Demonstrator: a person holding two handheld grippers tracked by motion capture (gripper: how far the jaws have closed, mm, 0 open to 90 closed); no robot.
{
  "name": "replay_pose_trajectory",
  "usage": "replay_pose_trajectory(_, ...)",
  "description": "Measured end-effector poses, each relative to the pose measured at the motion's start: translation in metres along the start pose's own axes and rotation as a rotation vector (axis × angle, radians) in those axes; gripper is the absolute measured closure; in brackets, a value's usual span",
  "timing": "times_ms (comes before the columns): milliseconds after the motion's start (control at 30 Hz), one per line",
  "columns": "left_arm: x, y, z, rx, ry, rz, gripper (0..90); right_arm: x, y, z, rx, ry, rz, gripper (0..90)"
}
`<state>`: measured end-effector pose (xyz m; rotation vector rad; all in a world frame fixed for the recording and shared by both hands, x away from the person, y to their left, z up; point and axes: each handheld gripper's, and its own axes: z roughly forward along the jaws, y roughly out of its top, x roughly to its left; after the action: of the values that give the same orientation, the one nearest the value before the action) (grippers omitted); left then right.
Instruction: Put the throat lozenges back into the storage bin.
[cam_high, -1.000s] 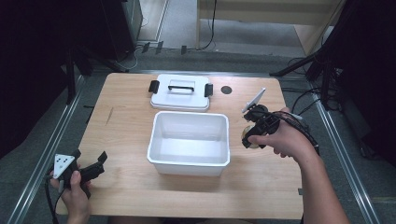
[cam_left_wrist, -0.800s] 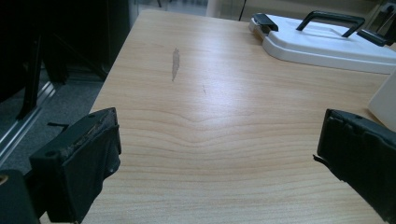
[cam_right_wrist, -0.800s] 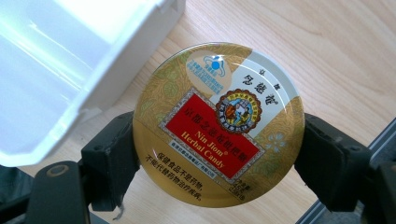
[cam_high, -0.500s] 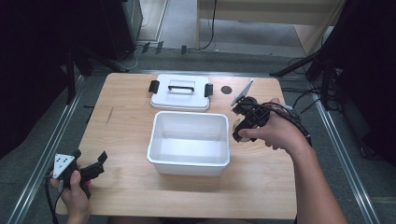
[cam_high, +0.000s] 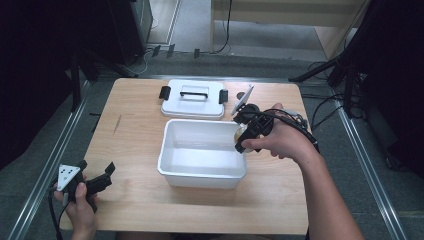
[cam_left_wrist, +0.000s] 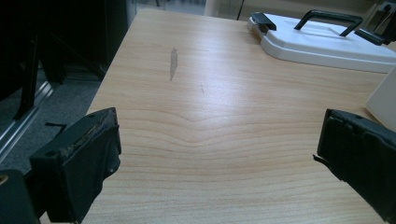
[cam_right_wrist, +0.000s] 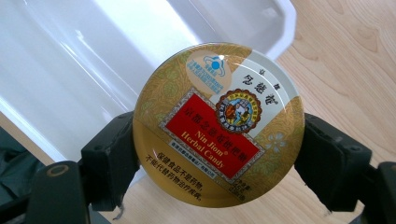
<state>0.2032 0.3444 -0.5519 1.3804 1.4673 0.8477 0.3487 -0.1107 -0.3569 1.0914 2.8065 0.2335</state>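
Right gripper (cam_right_wrist: 219, 154) clamped on a round gold candy tin (cam_right_wrist: 218, 123), one black jaw pressing each side of its rim at about 9 and 3 o'clock in the right gripper view (label reads "Nin Jiom Herbal Candy"). Tin carried lid-face toward the camera, poised over the near corner of the white plastic bin (cam_right_wrist: 60, 70), partly above its rim and partly above bare wood. From the high view, same gripper (cam_high: 243, 134) held at the bin's (cam_high: 172, 165) 3 o'clock edge, tin (cam_high: 239, 135) just peeking over the right wall.

Left gripper (cam_high: 92, 176) parked near the table's (cam_high: 130, 125) 7 o'clock corner, jaws spread wide with nothing between them, bare wood (cam_left_wrist: 210, 130) in the gap.

White lid (cam_high: 192, 102) with black handle and side clips lying flat at 12 o'clock from the bin, just beyond its far wall, not touching as far as can be told.

Judged progress: pick-up done, carry nearly done. Left to do: bring the tin fully inside the rim, lower, release. Bin interior apparently empty (glare hides little), so plenty of room. Likely afterwards: lid fetched and clipped on, a two-handed job probably.
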Motion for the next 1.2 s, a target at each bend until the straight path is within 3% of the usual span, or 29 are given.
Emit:
replay_pose_trajectory(167,0.000,0.000,0.000,0.003,-0.002,-0.002,0.3,0.006,0.005,0.005,0.006,-0.005,-0.031,20.4)
replay_pose_trajectory(367,0.000,0.000,0.000,0.004,-0.003,-0.003,0.3,0.014,0.008,0.008,-0.023,-0.034,-0.150,20.4)
replay_pose_trajectory(600,0.000,0.000,0.000,0.003,-0.003,-0.003,0.3,0.023,0.013,0.015,-0.031,-0.026,-0.225,20.4)
replay_pose_trajectory(1200,0.001,0.000,0.000,0.003,-0.004,-0.006,0.3,0.030,0.015,0.033,-0.024,-0.005,-0.326,20.3)
